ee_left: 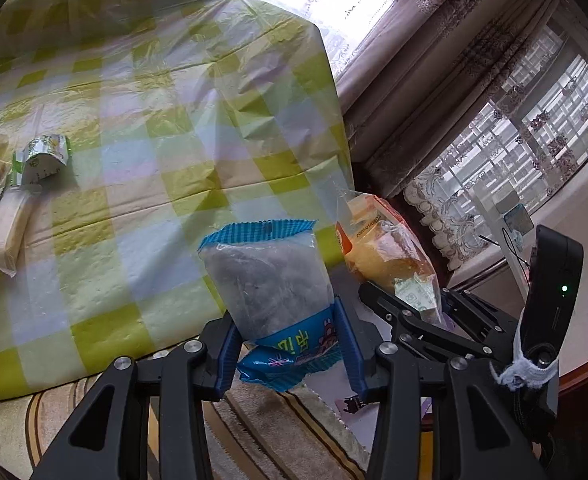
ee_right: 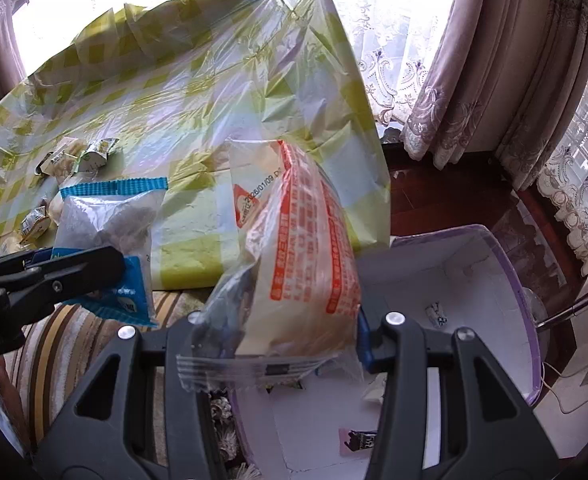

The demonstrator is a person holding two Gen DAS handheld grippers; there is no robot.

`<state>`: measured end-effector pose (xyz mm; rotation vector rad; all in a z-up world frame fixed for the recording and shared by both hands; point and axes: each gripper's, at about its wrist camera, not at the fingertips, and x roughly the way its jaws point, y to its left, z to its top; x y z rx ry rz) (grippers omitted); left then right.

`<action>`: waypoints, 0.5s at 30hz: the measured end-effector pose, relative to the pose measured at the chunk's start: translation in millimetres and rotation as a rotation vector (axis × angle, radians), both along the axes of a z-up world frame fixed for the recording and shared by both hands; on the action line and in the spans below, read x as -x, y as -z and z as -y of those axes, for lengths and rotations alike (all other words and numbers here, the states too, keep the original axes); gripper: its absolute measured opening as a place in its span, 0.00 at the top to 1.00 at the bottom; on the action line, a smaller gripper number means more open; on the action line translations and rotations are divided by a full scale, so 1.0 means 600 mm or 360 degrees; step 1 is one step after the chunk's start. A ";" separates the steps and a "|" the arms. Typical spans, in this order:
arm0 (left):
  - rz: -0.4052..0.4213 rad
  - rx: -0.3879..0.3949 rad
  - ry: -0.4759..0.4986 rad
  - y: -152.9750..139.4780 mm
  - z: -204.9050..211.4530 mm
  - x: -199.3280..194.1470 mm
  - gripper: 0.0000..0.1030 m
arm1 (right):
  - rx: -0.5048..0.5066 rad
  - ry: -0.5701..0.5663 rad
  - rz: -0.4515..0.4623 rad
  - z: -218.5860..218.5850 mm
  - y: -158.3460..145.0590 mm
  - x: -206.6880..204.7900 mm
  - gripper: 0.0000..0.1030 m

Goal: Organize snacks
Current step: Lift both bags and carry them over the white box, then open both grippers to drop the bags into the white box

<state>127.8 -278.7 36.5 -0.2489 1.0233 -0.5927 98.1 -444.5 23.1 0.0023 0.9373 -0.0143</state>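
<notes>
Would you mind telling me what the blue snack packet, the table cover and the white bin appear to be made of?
Blue snack packet: thin glossy plastic film, judging by its clear window and crimped, zigzag-cut ends. Table cover: thin plastic sheet, probably; it is creased, shiny and slightly translucent. White bin: rigid, matte white inside with a purple rim; plastic or coated card, I cannot tell which.

Small packet (ee_right: 437, 314) in box (ee_right: 505, 264) unreadable
</notes>
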 end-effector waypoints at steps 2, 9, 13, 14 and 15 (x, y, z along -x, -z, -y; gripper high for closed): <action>-0.0008 -0.0017 0.0066 0.002 0.024 0.003 0.56 | 0.0003 0.0045 -0.0022 0.020 0.009 0.003 0.52; -0.0052 -0.0046 0.0234 0.011 0.079 0.018 0.56 | 0.0007 0.0185 -0.0088 0.081 0.032 0.018 0.51; -0.0068 -0.0049 0.0271 0.015 0.091 0.019 0.56 | -0.0013 0.0245 -0.0109 0.104 0.041 0.022 0.50; -0.0071 -0.0048 0.0281 0.016 0.093 0.018 0.56 | -0.0022 0.0259 -0.0111 0.110 0.041 0.024 0.50; -0.0072 -0.0043 0.0292 0.017 0.095 0.018 0.56 | -0.0029 0.0272 -0.0111 0.114 0.041 0.025 0.49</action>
